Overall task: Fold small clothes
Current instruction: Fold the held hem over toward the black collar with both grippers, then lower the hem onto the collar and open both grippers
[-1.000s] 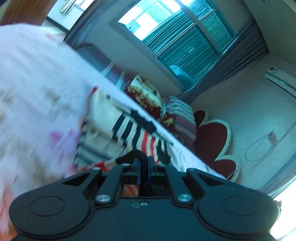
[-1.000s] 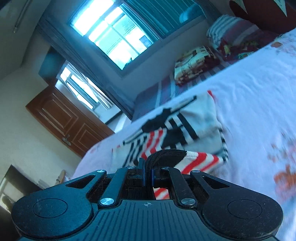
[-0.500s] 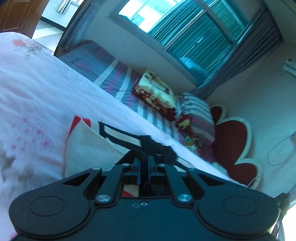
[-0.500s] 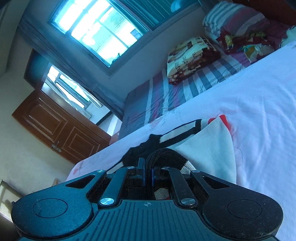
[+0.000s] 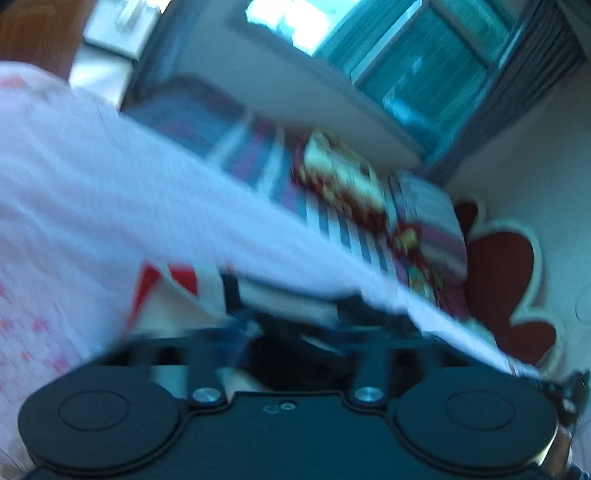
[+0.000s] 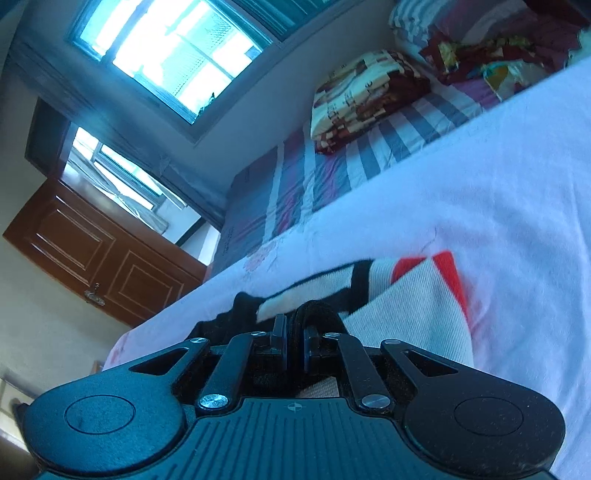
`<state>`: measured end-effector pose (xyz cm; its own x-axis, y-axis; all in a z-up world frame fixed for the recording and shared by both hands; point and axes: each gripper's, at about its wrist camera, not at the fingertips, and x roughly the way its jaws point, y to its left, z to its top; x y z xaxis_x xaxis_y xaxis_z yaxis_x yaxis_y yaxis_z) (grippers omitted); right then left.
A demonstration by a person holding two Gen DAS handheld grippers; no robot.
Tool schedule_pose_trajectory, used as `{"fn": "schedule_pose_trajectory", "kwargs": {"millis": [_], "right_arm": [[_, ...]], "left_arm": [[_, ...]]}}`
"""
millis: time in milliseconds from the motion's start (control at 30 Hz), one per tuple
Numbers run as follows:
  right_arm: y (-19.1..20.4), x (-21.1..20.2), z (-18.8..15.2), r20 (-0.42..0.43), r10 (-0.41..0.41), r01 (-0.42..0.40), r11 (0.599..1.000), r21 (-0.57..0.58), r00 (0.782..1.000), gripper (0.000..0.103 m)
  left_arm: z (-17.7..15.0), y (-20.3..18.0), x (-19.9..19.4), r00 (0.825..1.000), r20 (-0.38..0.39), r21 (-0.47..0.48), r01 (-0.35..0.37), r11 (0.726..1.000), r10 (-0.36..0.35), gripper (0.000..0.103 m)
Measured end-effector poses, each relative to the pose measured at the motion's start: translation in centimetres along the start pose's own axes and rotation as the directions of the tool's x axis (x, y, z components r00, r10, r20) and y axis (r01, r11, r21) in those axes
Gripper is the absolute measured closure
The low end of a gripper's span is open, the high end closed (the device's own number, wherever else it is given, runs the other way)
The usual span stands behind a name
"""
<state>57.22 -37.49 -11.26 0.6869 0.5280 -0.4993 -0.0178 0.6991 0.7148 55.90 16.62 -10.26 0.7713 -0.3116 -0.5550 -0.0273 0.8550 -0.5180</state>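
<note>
- The striped garment [image 6: 413,295] lies on the bed sheet [image 6: 498,192], directly ahead of both of my tools. It shows cream fabric with black bands and a red corner; its upper layer is folded over.
- In the left wrist view the same garment [image 5: 173,291] is heavily blurred; only the red corner and a black band are readable.
- My right gripper [image 6: 294,343]: the jaws stand narrow, clamped on the black edge band of the garment, which bulges up between the pads.
- My left gripper [image 5: 291,328]: the jaws have just been opening and now stand wide. Dark fabric lies between them; the pads do not press on it, as far as the blur allows.
- The sheet is pale with a faint pink floral print near its edges.
- Beyond the sheet lies a striped bed cover [image 6: 369,162] in blue, white and purple.
- A folded patterned blanket [image 6: 365,96] rests on that cover, with a striped pillow [image 6: 461,18] near it.
- A red headboard [image 5: 506,288] with pale edging stands past the pillows in the left wrist view.
- A bright window [image 6: 177,55] fills the far wall.
- A brown wooden door [image 6: 96,254] stands beside the bed.
</note>
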Motion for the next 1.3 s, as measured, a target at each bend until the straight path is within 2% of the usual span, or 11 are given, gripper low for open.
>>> {"fn": "schedule_pose_trajectory", "kwargs": {"millis": [100, 200, 300, 500, 533, 633, 867, 1100, 1133, 1200, 1300], "right_arm": [[0.4, -1.0, -0.3, 0.094, -0.055, 0.059, 0.998, -0.039, 0.994, 0.02], [-0.2, -2.0, 0.1, 0.15, -0.029, 0.031, 0.999, -0.01, 0.988, 0.016], [1.1, -1.3, 0.1, 0.087, -0.047, 0.058, 0.99, -0.129, 0.995, 0.044], [3.8, 2.7, -1.6, 0.01, -0.164, 0.157, 0.917, -0.366, 0.986, 0.05], [4.0, 3.9, -2.5, 0.006, -0.204, 0.188, 0.89, -0.415, 0.979, 0.064], [4.8, 5.5, -4.5, 0.02, -0.269, 0.237, 0.807, -0.541, 0.963, 0.1], [3.6, 4.4, -5.4, 0.212, -0.264, 0.335, 0.821, -0.463, 0.941, 0.1], [2.7, 7.4, -6.9, 0.175, -0.375, 0.412, 0.778, -0.475, 0.91, 0.099], [2.8, 7.0, -6.9, 0.177, -0.375, 0.413, 0.777, -0.475, 0.91, 0.082], [3.3, 5.9, -6.7, 0.244, -0.395, 0.464, 0.761, -0.453, 0.886, 0.032], [4.9, 4.1, -6.8, 0.303, -0.298, 0.414, 0.775, -0.478, 0.905, 0.024]], "left_arm": [[0.5, -0.1, -0.7, 0.999, 0.051, 0.004, 0.007, 1.0, -0.007, 0.015], [0.6, -0.9, -0.5, 0.999, 0.014, 0.103, -0.033, 0.994, 0.032, 0.024], [0.5, -2.2, 0.6, 0.995, -0.059, 0.239, -0.066, 0.969, 0.082, 0.048], [-1.2, -4.1, 4.0, 0.97, -0.146, 0.469, -0.105, 0.877, 0.194, 0.051], [-1.6, -4.4, 4.2, 0.969, -0.136, 0.506, -0.113, 0.855, 0.208, 0.055], [-2.3, -5.1, 4.1, 0.972, -0.083, 0.562, -0.136, 0.816, 0.219, 0.101], [-1.6, -5.2, 1.8, 0.971, 0.109, 0.464, -0.24, 0.853, 0.214, 0.1], [-2.6, -5.5, 5.1, 0.934, 0.067, 0.514, -0.334, 0.79, 0.351, 0.092], [-2.7, -5.7, 5.0, 0.927, 0.08, 0.526, -0.352, 0.774, 0.367, 0.084], [-2.4, -5.7, 4.2, 0.914, 0.106, 0.501, -0.39, 0.772, 0.393, 0.029], [-2.3, -7.0, 1.2, 0.935, 0.18, 0.463, -0.355, 0.812, 0.306, 0.03]]}}
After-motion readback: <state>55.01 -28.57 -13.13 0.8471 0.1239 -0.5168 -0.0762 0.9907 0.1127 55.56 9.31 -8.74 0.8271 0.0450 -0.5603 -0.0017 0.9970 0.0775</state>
